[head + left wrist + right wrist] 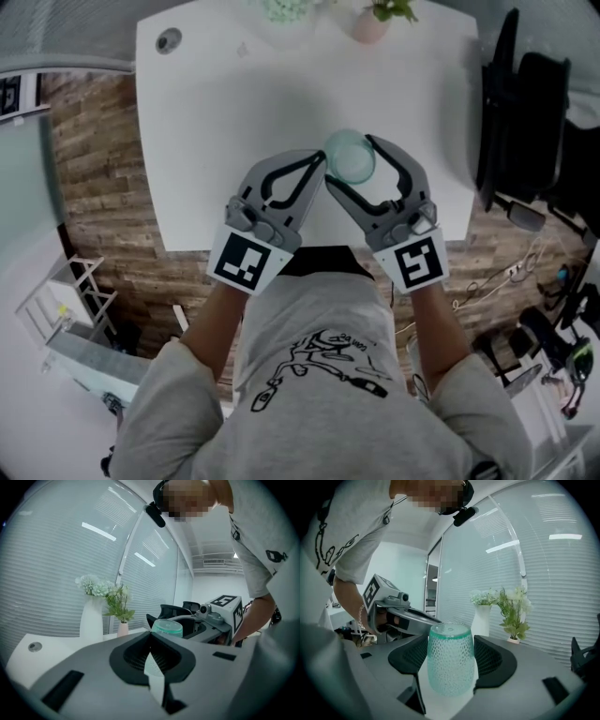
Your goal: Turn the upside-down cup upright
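A pale green, dimpled cup (350,157) hangs bottom-up above the white table (234,141), clear of its surface. My right gripper (354,161) is shut on the cup, one pad on each side of its wall. In the right gripper view the cup (450,660) fills the gap between the dark pads (497,660), its flat base on top. My left gripper (319,161) is shut and empty, its tips just left of the cup. From the left gripper view the cup (167,628) shows beyond the closed jaws.
A white vase of flowers (286,9) and a small pink plant pot (370,23) stand at the table's far edge. A round cable grommet (169,39) sits at the far left corner. Black office chairs (525,122) stand to the right of the table.
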{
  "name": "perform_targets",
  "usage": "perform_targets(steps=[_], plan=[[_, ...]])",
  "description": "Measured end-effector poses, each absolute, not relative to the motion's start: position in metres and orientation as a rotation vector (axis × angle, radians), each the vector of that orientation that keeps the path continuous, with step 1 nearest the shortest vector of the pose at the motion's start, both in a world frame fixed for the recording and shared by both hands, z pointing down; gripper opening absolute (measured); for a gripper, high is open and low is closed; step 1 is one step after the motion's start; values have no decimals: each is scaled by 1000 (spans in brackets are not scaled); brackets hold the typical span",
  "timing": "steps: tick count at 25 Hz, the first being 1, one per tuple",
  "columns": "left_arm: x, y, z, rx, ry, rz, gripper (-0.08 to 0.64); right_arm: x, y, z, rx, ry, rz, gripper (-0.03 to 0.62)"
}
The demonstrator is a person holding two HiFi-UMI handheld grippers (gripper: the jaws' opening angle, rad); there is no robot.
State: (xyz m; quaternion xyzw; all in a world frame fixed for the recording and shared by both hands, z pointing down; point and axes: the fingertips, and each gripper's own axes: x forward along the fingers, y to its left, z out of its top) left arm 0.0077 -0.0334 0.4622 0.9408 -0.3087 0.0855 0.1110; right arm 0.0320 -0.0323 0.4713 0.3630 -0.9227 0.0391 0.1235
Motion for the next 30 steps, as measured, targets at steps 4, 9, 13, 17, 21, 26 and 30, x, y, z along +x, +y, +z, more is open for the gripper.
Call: perform_targets(steps=[4,9,13,17,21,26,30], plan=[[8,-33,445,2753,-932,206,3,31,-31,452,1061,-2712,91,325],[6,-27,422,2760,-945,178,3,27,-25,427,1067,-2724,64,325],[3,-24,404,2775,-950,156,3,25,-22,407,1073,-2738,55,325],[3,-21,387,2790,-956,151,3,26,-20,392,1065,-2744,34,325],[0,-20,369,2803,-980,133,3,26,-20,371,1080,-2778,13,325],[-2,-21,352,2819,-1001,123,3,27,-17,353,1068,-2791,-12,325],[-3,-16,340,2823,-1006,114,3,24,-12,339,1063,-2807,-12,325]])
